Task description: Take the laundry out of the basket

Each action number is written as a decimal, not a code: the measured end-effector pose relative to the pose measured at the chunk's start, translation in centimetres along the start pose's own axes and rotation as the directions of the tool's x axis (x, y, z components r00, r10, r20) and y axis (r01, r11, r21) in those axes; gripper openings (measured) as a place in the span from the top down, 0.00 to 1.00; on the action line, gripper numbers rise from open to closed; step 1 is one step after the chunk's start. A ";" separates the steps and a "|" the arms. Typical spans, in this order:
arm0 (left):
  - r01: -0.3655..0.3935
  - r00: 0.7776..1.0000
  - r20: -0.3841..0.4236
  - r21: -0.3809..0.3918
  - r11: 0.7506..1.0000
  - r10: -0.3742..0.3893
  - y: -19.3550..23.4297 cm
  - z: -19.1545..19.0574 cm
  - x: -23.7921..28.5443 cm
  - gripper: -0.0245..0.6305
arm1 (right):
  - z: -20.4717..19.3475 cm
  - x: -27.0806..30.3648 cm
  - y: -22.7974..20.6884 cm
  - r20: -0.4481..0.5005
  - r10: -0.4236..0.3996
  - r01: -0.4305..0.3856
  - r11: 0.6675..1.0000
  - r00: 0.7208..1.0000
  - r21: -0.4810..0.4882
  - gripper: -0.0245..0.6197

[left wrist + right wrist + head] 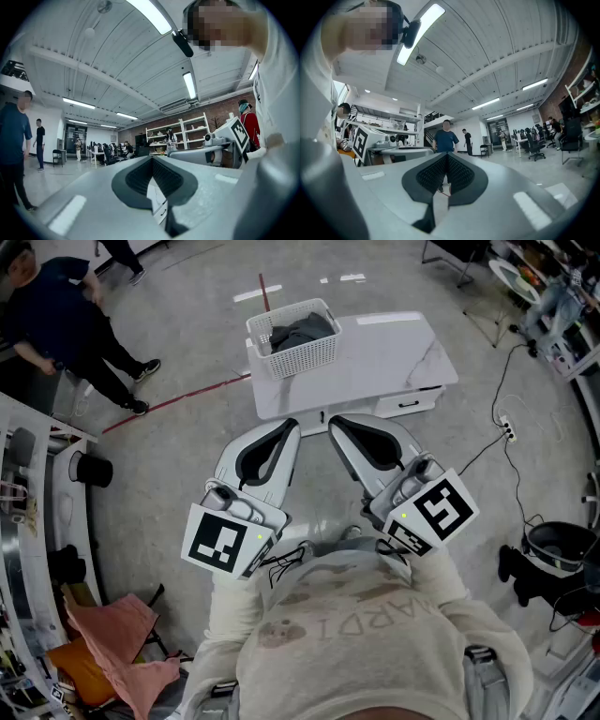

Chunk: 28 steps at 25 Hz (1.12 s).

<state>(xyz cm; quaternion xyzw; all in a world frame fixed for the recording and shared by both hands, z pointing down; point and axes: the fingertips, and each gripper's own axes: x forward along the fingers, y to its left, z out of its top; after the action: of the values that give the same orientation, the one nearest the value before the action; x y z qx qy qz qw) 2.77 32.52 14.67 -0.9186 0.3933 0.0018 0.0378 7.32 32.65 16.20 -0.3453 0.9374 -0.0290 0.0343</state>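
Note:
A white slatted laundry basket (298, 356) stands at the left end of a white table (394, 352), with dark grey laundry (302, 331) piled inside it. Both grippers are held close to my body, well short of the table, pointing toward it. In the head view the left gripper (289, 426) and the right gripper (335, 422) sit side by side, tips nearly meeting. The left gripper (152, 159) is shut, its dark pads together with nothing between them. The right gripper (446, 154) is shut and empty too.
A person in dark clothes (66, 324) stands on the floor at upper left. Pink cloth (112, 643) lies by shelving at lower left. A power strip with cables (509, 432) and a black bin (558, 545) are to the right. A drawer (408, 404) faces me under the table.

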 end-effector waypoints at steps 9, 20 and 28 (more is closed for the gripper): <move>0.037 0.999 0.025 0.001 0.999 -0.037 1.3 0.5 -1.5 0.96 | 0.2 1.3 1.7 0.001 -0.032 0.032 0.999 0.999 -0.019 0.92; 0.056 0.998 0.035 -0.002 0.998 -0.056 3.0 0.4 -3.4 0.96 | 0.1 3.3 3.5 -0.008 -0.050 0.049 0.998 0.999 -0.037 0.92; 0.063 0.997 0.037 -0.019 0.998 -0.062 5.8 -0.8 -6.2 0.96 | -0.7 5.2 5.2 0.013 -0.095 0.095 0.995 0.995 -0.020 0.92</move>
<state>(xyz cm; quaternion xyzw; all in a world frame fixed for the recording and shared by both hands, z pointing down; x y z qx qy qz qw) -5.67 32.95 15.32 -0.9306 0.3638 0.0211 0.0357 0.03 33.24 16.22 -0.3900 0.9200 -0.0187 0.0348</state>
